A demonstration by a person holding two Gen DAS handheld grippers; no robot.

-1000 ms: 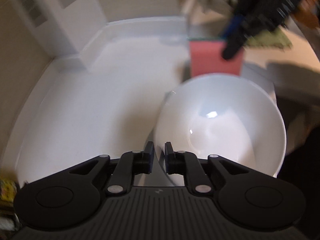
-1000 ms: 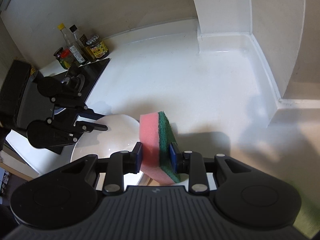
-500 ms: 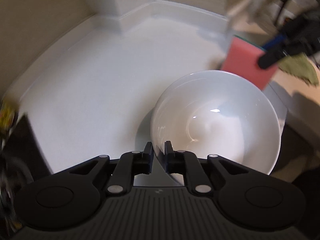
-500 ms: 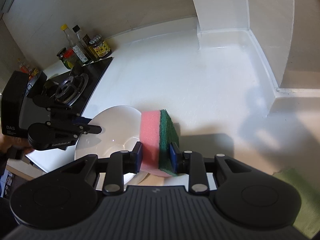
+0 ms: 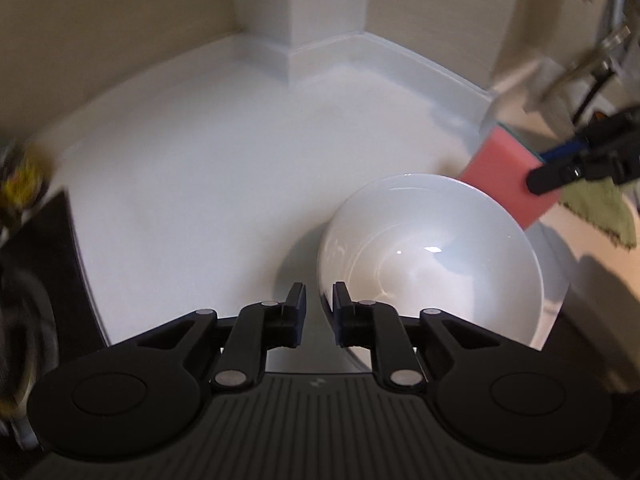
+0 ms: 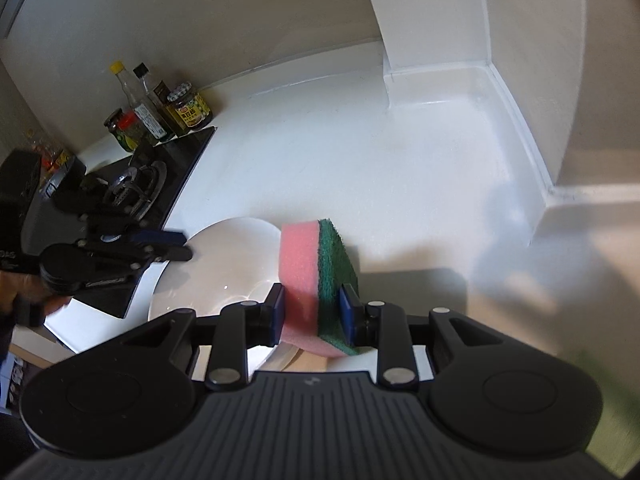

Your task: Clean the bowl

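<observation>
A white bowl (image 5: 432,256) is held above the white counter, tilted. My left gripper (image 5: 319,302) is shut on its near rim. The bowl also shows in the right wrist view (image 6: 224,264), with the left gripper (image 6: 182,246) at its left edge. My right gripper (image 6: 312,312) is shut on a pink and green sponge (image 6: 316,276), pink side toward the bowl. In the left wrist view the sponge (image 5: 508,172) sits just beyond the bowl's far right rim, close to it, and the right gripper (image 5: 538,170) reaches in from the right.
A black gas stove (image 6: 136,184) lies at the left, with several sauce bottles and jars (image 6: 160,116) behind it. A white pillar (image 6: 424,16) stands at the counter's back corner. A green cloth (image 5: 600,212) lies at the right.
The left gripper has swung with the bowl, so the counter corner now faces it. The sponge has stayed by the bowl's far rim. The right gripper has shifted slightly.
</observation>
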